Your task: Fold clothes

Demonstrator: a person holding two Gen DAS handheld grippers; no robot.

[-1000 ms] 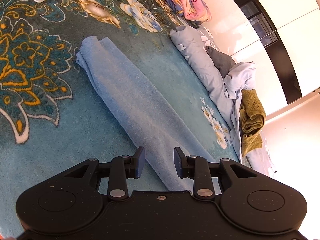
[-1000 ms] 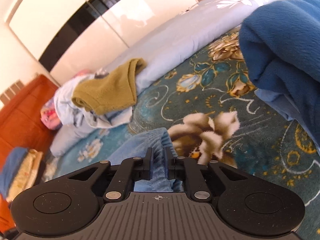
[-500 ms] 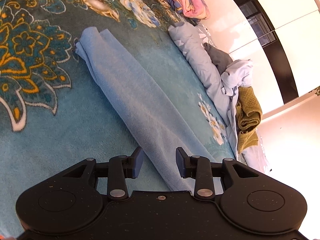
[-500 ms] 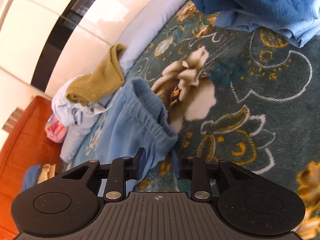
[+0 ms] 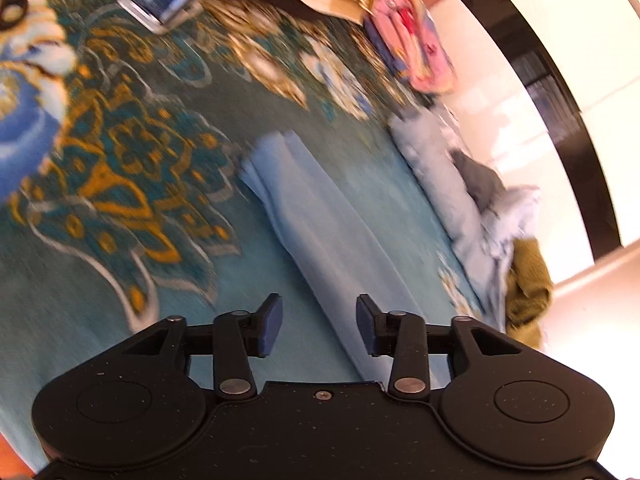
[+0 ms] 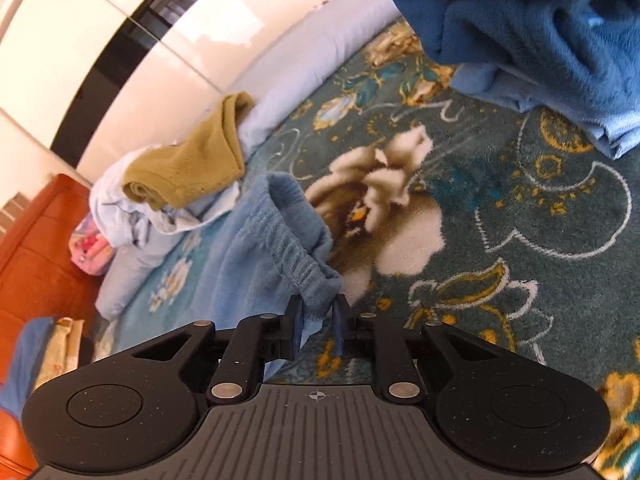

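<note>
Now the right hand-held gripper [image 6: 316, 330] clamps the trousers [image 6: 264, 256] at the waistband; the left hand-held gripper [image 5: 319, 326], jaws just widening over the leg, should pinch the far hem squarely.

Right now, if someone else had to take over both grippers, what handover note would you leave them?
Right gripper: shut on the waistband corner of the light blue fleece pants.
Left gripper: open, jaws have just been widening, nothing pinched; the pants' leg lies beneath it.
Pants lie folded lengthwise, legs stacked, on the floral blanket.
Left: grip the leg end, then fold the pants across. An unfolded pile, olive knit on top, waits at the edge.
</note>
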